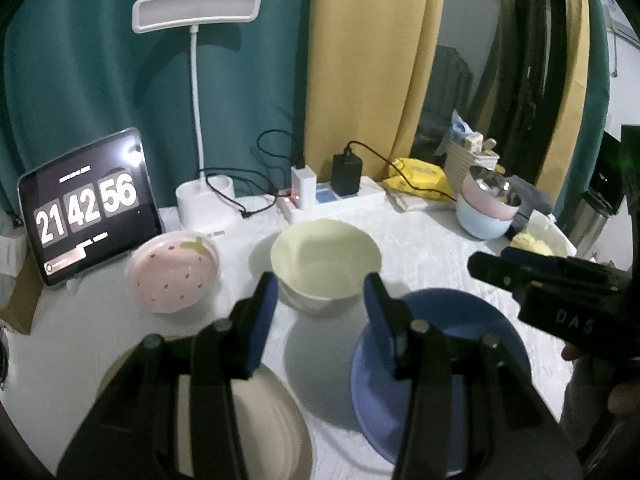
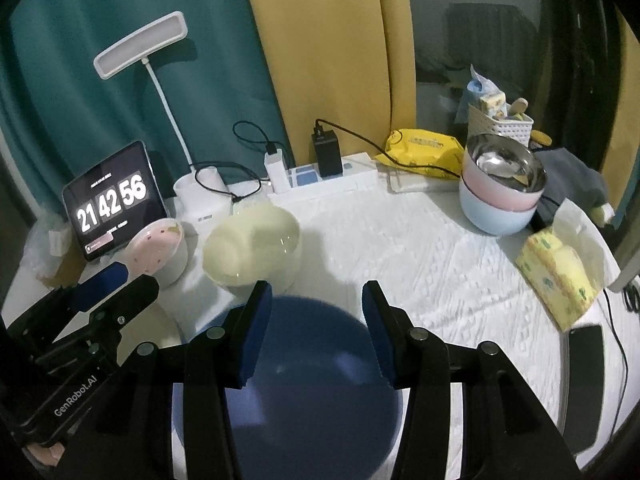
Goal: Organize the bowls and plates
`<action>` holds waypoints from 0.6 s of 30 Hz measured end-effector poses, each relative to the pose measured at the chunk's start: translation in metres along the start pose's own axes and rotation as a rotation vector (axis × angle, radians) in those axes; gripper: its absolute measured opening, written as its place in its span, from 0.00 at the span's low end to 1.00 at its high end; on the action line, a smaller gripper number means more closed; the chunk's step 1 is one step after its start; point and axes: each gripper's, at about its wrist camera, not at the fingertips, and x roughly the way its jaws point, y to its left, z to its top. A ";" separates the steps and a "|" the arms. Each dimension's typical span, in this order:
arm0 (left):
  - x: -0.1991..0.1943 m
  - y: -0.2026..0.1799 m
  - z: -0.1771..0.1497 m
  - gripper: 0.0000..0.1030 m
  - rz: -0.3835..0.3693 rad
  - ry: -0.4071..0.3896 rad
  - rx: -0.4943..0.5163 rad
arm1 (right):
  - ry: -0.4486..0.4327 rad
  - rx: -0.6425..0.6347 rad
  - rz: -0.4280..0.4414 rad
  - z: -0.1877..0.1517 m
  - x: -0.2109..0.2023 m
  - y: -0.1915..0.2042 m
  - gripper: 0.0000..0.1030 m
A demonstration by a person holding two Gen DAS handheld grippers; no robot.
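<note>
Left wrist view: left gripper point(image 1: 320, 300) hangs with jaws apart and nothing between the pads. Cream bowl point(image 1: 326, 262) sits upright mid-table just beyond the fingertips. Blue plate point(image 1: 440, 364) lies at the table's near edge under the right-hand finger; beige plate point(image 1: 256, 424) lies at the near-left edge under the other. Pink strawberry bowl point(image 1: 174, 274) sits toward the left edge, tilted, beside the tablet clock point(image 1: 86, 206).

Right wrist view: right gripper point(image 2: 316, 320) is also released and empty, hovering over the blue plate point(image 2: 312, 392). Stacked bowls point(image 2: 500, 196), pale blue under pink with a steel one on top, stand toward the far-right edge.

Handling, my read: plates and cream bowl look like light, stiff plastic or melamine with glossy, slick surfaces. Best hold is a rim pinch, one pad inside and one outside. The plates lie flat on the table pad, so a finger needs to get under the lip first. The strawberry bowl may be ceramic, so heavier and chippable.
</note>
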 end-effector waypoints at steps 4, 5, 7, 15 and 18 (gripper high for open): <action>0.007 0.005 0.007 0.45 0.003 -0.004 -0.001 | -0.003 -0.003 0.000 0.009 0.007 0.000 0.48; 0.009 0.005 0.008 0.45 0.003 -0.003 0.003 | -0.002 -0.005 0.001 0.010 0.009 0.001 0.48; 0.014 0.006 0.012 0.45 -0.001 0.003 0.011 | 0.002 -0.011 0.000 0.014 0.013 0.003 0.48; 0.033 0.009 0.025 0.46 -0.001 0.017 0.025 | 0.004 -0.032 -0.002 0.030 0.029 0.009 0.48; 0.042 0.014 0.030 0.46 -0.002 0.030 0.000 | 0.008 -0.039 -0.002 0.035 0.035 0.012 0.48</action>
